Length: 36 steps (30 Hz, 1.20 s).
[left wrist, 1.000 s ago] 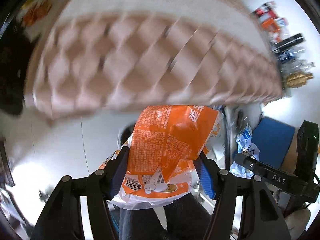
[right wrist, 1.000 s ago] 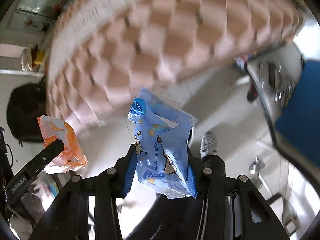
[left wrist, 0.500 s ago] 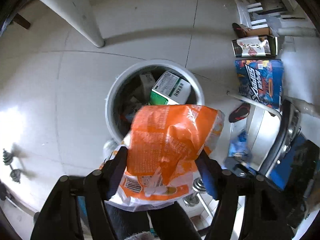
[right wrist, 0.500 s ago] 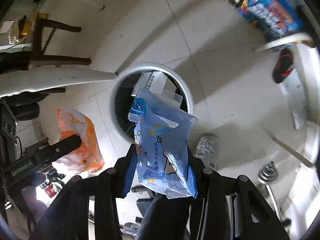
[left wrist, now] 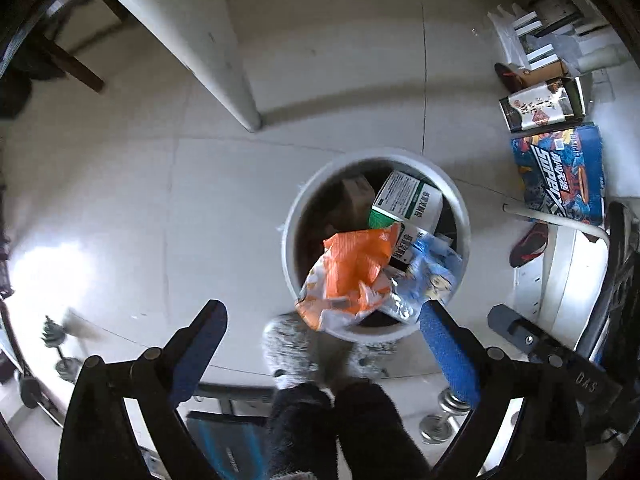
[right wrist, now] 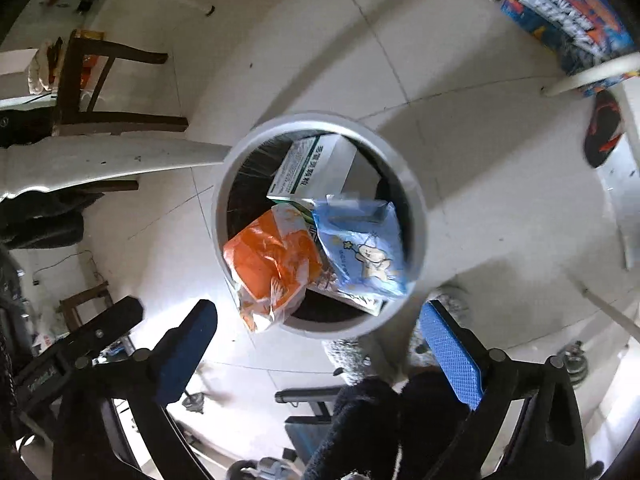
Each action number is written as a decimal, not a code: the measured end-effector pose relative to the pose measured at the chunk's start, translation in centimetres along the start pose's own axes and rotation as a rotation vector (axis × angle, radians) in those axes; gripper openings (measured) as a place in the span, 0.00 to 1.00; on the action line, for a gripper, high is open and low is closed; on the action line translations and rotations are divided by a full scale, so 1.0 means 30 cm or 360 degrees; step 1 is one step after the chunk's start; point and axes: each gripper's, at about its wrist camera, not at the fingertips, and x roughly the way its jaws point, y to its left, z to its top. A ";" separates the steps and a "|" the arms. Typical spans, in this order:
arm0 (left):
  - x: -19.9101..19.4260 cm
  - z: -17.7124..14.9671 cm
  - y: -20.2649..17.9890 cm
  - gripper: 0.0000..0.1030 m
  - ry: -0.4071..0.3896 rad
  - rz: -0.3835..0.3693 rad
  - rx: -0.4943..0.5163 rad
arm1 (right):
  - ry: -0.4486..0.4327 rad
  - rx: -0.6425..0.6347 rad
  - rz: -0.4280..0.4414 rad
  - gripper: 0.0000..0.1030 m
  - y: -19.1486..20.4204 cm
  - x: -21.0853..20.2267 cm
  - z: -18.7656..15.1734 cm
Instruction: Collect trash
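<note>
A round white trash bin [left wrist: 294, 216] stands on the tiled floor below both grippers; it also shows in the right wrist view [right wrist: 416, 204]. An orange snack bag [left wrist: 348, 276] and a blue wrapper [left wrist: 432, 276] are free of the fingers and lie at the bin's near rim, above a white and green carton [left wrist: 408, 200]. The right wrist view shows the orange bag [right wrist: 272, 264], the blue wrapper [right wrist: 364, 256] and the carton [right wrist: 312, 168]. My left gripper [left wrist: 324, 352] is open and empty above the bin. My right gripper [right wrist: 320, 348] is open and empty too.
A white table leg [left wrist: 208, 44] rises left of the bin. Printed boxes [left wrist: 560, 168] and a shoe [left wrist: 528, 244] lie at the right. Dumbbells [left wrist: 60, 344] rest on the floor at left. The person's legs and slippers [left wrist: 288, 352] stand just below the bin.
Both grippers opened over the bin. The orange bag left the left gripper and the blue wrapper left the right gripper; both dropped onto the bin's near rim.
</note>
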 end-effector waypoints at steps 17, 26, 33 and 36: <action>-0.968 -0.330 -0.139 0.96 -0.0227 0.0005 0.0221 | -0.0237 -0.0297 -0.0232 0.99 0.324 -1.147 -0.400; -1.369 -0.458 -0.190 0.96 -0.0343 -0.0229 0.0239 | -0.0289 -0.0390 -0.0080 0.99 0.422 -1.607 -0.578; -1.588 -0.538 -0.211 0.96 -0.0428 -0.0407 0.0296 | -0.0338 -0.0448 0.0050 0.99 0.462 -1.842 -0.686; -1.650 -0.563 -0.213 0.96 -0.0456 -0.0465 0.0296 | -0.0354 -0.0471 0.0099 0.99 0.470 -1.914 -0.724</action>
